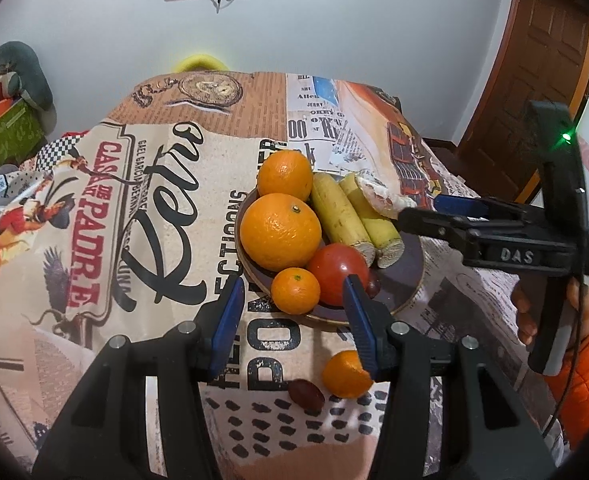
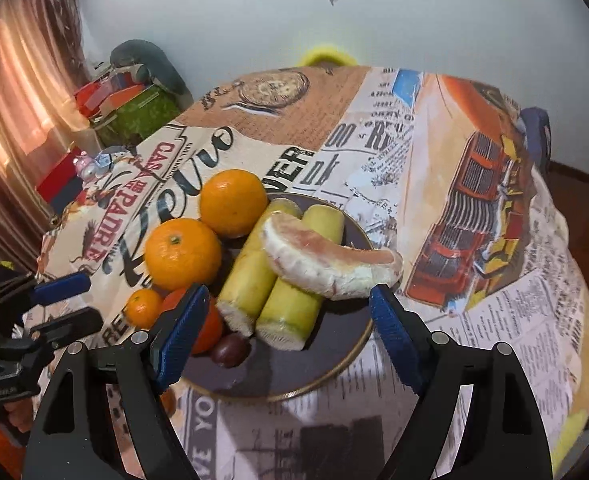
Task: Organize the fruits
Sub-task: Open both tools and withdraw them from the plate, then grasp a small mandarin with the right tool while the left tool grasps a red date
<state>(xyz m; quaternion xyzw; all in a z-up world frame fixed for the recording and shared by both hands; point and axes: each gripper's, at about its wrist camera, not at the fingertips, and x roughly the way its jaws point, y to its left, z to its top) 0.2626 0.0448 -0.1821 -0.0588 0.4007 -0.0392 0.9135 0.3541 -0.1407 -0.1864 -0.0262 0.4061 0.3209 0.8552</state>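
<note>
Left wrist view shows the left gripper [image 1: 292,312] and right gripper [image 2: 286,328] both empty, jaws apart; next, straddle the small orange [image 1: 346,374] squarely, squeezing gently.

Plate [image 2: 350,344] crowded at left and middle, bare near-right rim, open tablecloth [image 2: 474,360] to its right

Tablecloth [image 1: 166,208], left panel: red "CASA DE PADRE", big black script "Retro" beside it. Middle strip near plate [image 1: 410,280]: black block letters "ECTIONS", nearer ones "PO", cut off by fruit and fingers. Far middle: "VER" fragment, newsprint patch with "00" and "Allen", "JERRY" in small type. Near edge, right wrist view: "YO". Right gripper [image 1: 418,210] body: raised "DAS". Small print elsewhere too blurred to read.
</note>
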